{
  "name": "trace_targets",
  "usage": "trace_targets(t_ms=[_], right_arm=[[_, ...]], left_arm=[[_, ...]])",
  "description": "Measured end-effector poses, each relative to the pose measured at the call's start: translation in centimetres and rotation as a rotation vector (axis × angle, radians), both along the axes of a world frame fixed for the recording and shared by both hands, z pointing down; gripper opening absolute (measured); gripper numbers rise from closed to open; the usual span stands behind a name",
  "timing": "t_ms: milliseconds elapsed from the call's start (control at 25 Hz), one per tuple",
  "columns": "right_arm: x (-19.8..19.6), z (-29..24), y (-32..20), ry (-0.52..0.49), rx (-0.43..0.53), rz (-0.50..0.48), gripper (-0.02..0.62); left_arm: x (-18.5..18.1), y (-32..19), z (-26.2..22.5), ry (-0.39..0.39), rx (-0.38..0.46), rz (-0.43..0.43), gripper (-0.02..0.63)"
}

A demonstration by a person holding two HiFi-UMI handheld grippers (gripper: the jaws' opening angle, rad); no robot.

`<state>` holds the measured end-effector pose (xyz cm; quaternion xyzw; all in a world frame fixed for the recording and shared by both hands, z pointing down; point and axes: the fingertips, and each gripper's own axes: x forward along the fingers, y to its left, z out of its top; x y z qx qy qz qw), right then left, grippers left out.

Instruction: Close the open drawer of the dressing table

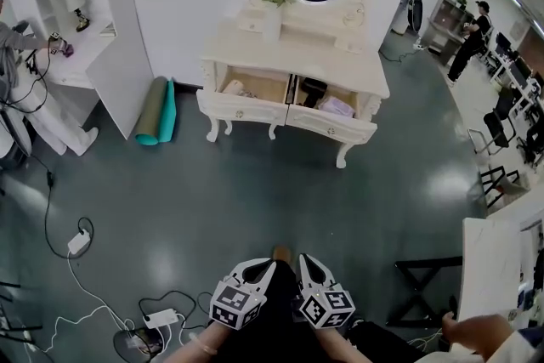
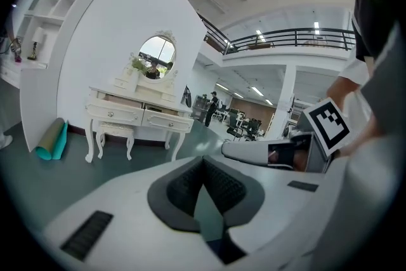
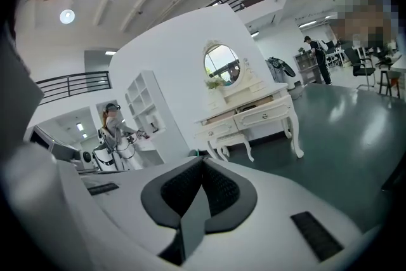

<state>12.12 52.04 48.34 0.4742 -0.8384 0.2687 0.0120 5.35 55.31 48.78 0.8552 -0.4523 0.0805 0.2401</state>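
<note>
The white dressing table (image 1: 297, 55) with an oval mirror stands against the far wall, well ahead of me across the floor. Both its drawers are pulled out: the left drawer (image 1: 248, 104) holds a pale item, the right drawer (image 1: 331, 121) a dark one and a lilac one. My left gripper (image 1: 267, 265) and right gripper (image 1: 303, 261) hang side by side low in the head view, far from the table, both shut and holding nothing. The left gripper view shows the table (image 2: 138, 112) small at left; the right gripper view shows it (image 3: 250, 116) right of centre.
A rolled teal mat (image 1: 158, 110) leans by the white shelf unit (image 1: 72, 4) on the left, where a person (image 1: 21, 89) stands. Cables and power strips (image 1: 158, 319) lie on the floor at lower left. A black frame (image 1: 425, 285) and white table (image 1: 493, 268) stand at right.
</note>
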Motion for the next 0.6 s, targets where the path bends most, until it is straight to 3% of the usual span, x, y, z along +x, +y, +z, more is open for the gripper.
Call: trace_targets(t_ms=[600], right_arm=[[1.9,0.0,-10.5,-0.024,-0.022,0.02,0.028]], left_arm=[[1.4,-9.9,0.4,-0.032,0.0,0.01,0.014]])
